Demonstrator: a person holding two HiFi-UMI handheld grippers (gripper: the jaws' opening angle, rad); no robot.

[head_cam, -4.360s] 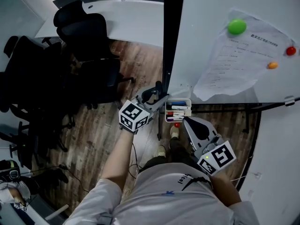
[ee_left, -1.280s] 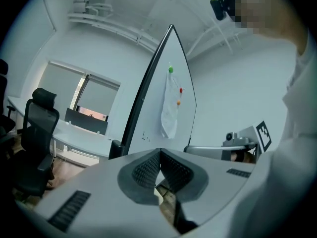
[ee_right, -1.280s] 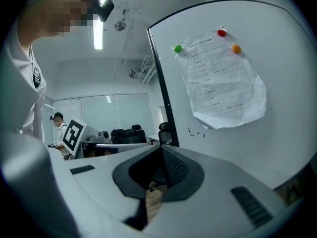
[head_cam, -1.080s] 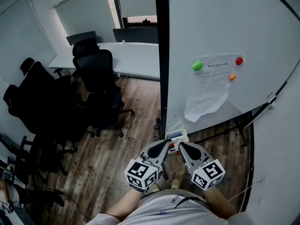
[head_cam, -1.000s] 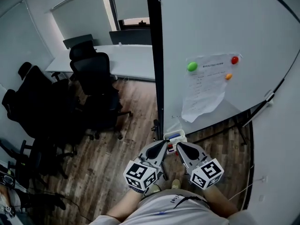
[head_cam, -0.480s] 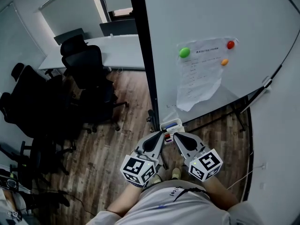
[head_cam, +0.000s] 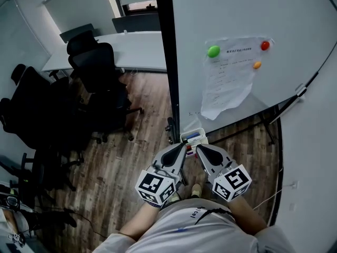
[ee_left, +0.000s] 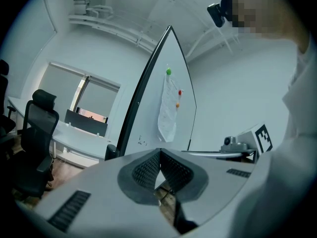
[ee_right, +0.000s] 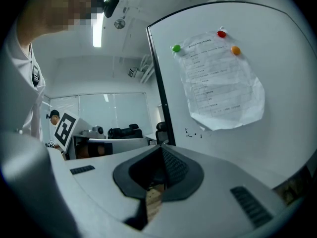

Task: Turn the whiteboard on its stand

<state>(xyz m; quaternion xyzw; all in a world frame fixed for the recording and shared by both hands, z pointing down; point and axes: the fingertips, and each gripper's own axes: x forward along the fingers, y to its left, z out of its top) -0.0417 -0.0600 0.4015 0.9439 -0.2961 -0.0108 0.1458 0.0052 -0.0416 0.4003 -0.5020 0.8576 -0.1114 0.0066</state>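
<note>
The whiteboard [head_cam: 247, 9] is standing directly ahead of both grippers, its white face spreading to the right of the right gripper and its dark frame edge [head_cam: 165, 51] rising just beyond the left gripper's tips. A paper sheet [head_cam: 229, 73] is hanging on the face, up and to the right of the grippers, pinned by a green magnet [head_cam: 213, 51], a red magnet [head_cam: 265, 45] and an orange magnet [head_cam: 257, 65]. A marker tray [head_cam: 193, 137] is sitting at the board's lower corner, just past the tips.

Likely hazards: a push from closed tips is probably going to slip on the smooth frame. A low contact risks knocking the marker tray. A quick swing could loosen the sheet or carry the frame edge toward the office chairs [head_cam: 97, 62], which are well to the left of the left gripper.

The left gripper [head_cam: 182, 149] [ee_left: 160, 152] is pointing at the tray with its jaws fully together, holding nothing. The right gripper [head_cam: 199, 149] [ee_right: 162, 150] is lying just beside it, jaws likewise meeting at the tips and empty. Neither is touching the board.
</note>
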